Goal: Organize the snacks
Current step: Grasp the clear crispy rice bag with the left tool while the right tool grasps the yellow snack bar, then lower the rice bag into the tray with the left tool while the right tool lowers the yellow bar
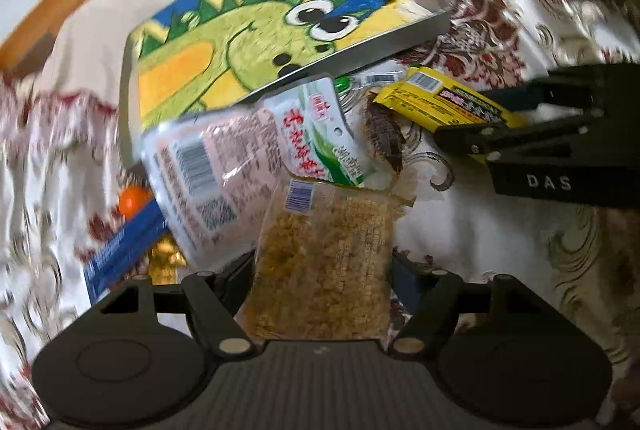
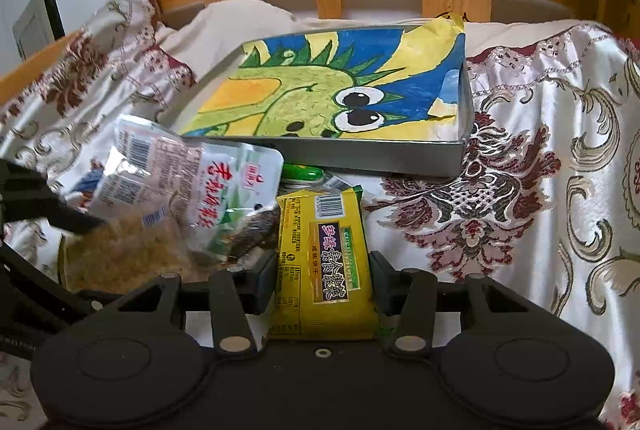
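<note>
The bed (image 2: 520,158), spread with a floral cover, carries everything here. Ahead of both pairs of jaws lies the shallow grey box (image 2: 400,154) lined with a green dinosaur drawing, and it looks empty, so sorting seems barely begun. Between the box and the jaws sits the snack pile: a white pouch with red lettering (image 1: 224,166), tipped up just beyond the left jaws, and a small dark packet (image 1: 384,134) beside it.

The left gripper (image 1: 322,270) has its jaws clamped on a clear packet of golden crumbly snack (image 1: 324,262), held upright between them. The right gripper (image 2: 322,278) has its jaws closed on the yellow biscuit pack (image 2: 324,262), lengthwise between them.

The step in hand looks like lifting two snacks at once; next, each should go forward over the near wall of the box and be released inside without dragging the white pouch along
</note>
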Available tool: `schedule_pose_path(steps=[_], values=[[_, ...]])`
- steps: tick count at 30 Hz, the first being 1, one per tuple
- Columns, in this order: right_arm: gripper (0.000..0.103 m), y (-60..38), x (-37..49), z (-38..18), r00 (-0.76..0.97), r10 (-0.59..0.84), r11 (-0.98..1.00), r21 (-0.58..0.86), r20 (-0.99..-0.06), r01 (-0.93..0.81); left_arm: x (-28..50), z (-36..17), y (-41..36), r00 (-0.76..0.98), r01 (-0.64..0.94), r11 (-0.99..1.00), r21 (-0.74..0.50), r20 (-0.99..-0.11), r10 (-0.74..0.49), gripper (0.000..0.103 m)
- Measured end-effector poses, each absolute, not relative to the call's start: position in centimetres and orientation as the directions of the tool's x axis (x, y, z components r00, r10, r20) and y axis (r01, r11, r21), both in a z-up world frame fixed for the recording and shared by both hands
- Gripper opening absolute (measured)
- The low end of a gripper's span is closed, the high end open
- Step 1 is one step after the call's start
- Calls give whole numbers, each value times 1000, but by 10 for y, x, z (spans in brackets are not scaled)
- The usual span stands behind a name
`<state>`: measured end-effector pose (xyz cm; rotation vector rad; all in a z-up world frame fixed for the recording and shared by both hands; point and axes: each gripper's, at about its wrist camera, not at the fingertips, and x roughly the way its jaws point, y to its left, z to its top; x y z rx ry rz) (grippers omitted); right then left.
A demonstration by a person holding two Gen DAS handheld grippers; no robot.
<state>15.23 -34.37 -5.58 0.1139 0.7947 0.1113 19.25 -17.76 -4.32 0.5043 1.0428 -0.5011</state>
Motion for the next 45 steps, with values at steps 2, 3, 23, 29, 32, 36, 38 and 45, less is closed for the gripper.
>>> schedule_pose_path(steps=[2,3,23,29,32,36,38,45], values=[[50,-344,149,-52,704,152,986,158,-694,-57,192,-39,-173,404,581,804,127,-902,-150,76],[50,-345,148,-51,709,156,985,164,-687,-57,191,-37,-171,402,572,811,121,-903,-149,76],[50,-376,154,-32,859,77,970,238,-506,53,202,23,-192,578,434,901,24,-775,-257,76],[50,-402,172,-32,899,10,950,285,-437,128,242,26,-211,669,349,937,-29,-692,-270,76],[50,-408,184,-26,926,6,945,304,-378,118,267,27,-219,703,297,953,-64,-661,-264,76],[51,-412,201,-21,950,0,947,306,-311,100,301,23,-219,734,232,964,-133,-626,-263,76],[51,-411,209,-20,957,-6,954,284,-289,92,317,17,-219,741,215,966,-147,-619,-259,76],[51,-405,242,-31,960,-20,966,244,-278,91,350,-11,-223,737,194,968,-157,-629,-249,76]])
